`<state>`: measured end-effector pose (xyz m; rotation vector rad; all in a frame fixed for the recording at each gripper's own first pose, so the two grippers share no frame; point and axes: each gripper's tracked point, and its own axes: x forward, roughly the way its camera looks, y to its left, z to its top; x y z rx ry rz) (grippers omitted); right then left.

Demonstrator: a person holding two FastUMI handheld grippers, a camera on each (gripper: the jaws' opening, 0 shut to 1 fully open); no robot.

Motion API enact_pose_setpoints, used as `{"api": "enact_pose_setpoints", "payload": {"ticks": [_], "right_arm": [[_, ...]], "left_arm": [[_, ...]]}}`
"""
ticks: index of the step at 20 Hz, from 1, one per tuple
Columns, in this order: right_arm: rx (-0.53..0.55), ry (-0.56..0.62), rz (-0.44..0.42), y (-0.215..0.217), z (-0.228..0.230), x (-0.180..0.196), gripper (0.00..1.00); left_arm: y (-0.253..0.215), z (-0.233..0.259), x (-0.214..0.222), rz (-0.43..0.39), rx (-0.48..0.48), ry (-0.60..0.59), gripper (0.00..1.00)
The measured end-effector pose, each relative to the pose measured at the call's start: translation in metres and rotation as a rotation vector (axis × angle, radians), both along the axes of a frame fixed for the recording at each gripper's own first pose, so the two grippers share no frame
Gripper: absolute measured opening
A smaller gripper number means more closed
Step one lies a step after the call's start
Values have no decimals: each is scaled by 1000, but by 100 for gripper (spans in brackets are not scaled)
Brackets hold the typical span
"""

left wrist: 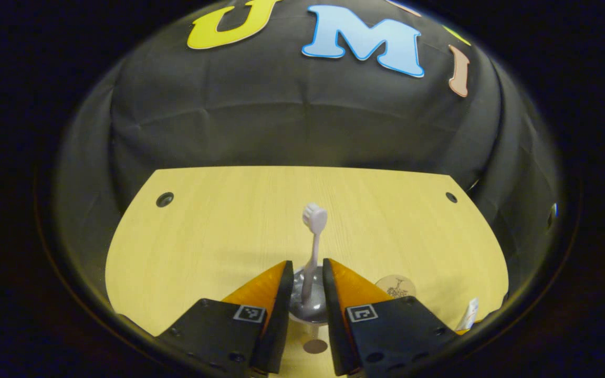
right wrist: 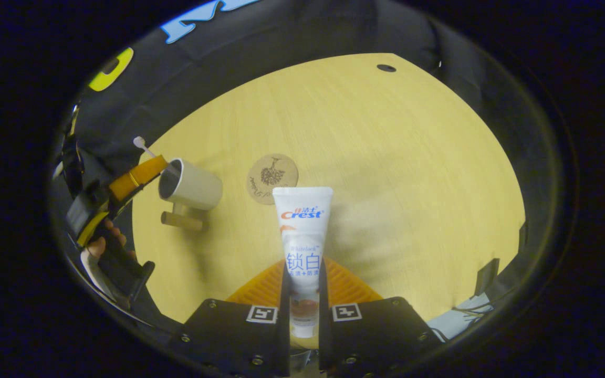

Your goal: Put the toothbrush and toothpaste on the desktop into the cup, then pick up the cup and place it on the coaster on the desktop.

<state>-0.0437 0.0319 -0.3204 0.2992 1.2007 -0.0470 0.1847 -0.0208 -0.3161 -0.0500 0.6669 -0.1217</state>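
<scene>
Left gripper view first: I see my left tongs (left wrist: 308,286) with their fingers narrowly parted, directly above the mouth of the cup (left wrist: 309,310). The toothbrush (left wrist: 313,247) rises between them, handle down in the cup and bristle head up, beyond the fingertips. I cannot tell whether both fingers actually press on the handle; a sliver of gap seems to show on each side. The cup looks grey inside and sits on the pale wooden tabletop (left wrist: 202,231). Just off the right finger lies the round coaster (left wrist: 396,286) with a dark sprig drawing, flat on the tabletop. Farther right, a white tube end (left wrist: 469,314) peeks in, too cropped for me to say more.

Right gripper view next: my right tongs (right wrist: 302,283) are pinching the toothpaste (right wrist: 302,236), both fingers closed against the lower part of the tube, near its cap end. The tube is white with printed lettering, its flat crimped end pointing away from the tongs. Just beyond that end lies the coaster (right wrist: 272,177). To the left of the tongs stands the cup (right wrist: 189,185), pale outside with a wooden handle, and the left tongs (right wrist: 139,173) sit at its rim, held by a hand (right wrist: 104,242), with the toothbrush head (right wrist: 138,142) sticking out beyond.
</scene>
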Motion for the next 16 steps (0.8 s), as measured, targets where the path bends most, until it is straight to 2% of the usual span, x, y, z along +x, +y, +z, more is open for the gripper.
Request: {"api": "enact_pose_setpoints", "payload": {"ticks": [1, 2, 4, 5, 6, 8, 9, 11, 12, 13, 14, 16], "right_arm": [[4, -9, 2, 3, 3, 3, 23], [8, -19, 2, 6, 5, 8, 23], [13, -37, 5, 10, 11, 16, 23], [16, -45, 5, 13, 14, 20, 23], [18, -50, 4, 15, 17, 24, 23], [25, -67, 4, 20, 21, 33, 23], [33, -79, 5, 23, 25, 38, 23], [76, -110, 13, 37, 34, 51, 23], [94, -124, 15, 44, 37, 58, 23], [104, -139, 16, 50, 40, 65, 23], [110, -151, 20, 56, 41, 72, 23], [127, -175, 32, 71, 48, 84, 23]], "left_arm": [[0, 2, -4, -4, 2, -5, 45], [1, 4, -8, -7, 4, -8, 41], [4, 12, -15, -4, 0, -22, 41], [6, 17, -19, -1, -6, -31, 45], [9, 22, -22, 5, -7, -42, 41], [16, 31, -30, 11, -1, -58, 50], [21, 34, -34, 13, 1, -64, 41], [33, 40, -43, 25, 12, -69, 50], [39, 42, -48, 32, 13, -70, 45], [47, 43, -54, 40, 16, -67, 45], [54, 43, -59, 47, 19, -63, 50], [70, 43, -70, 65, 22, -53, 50]]}}
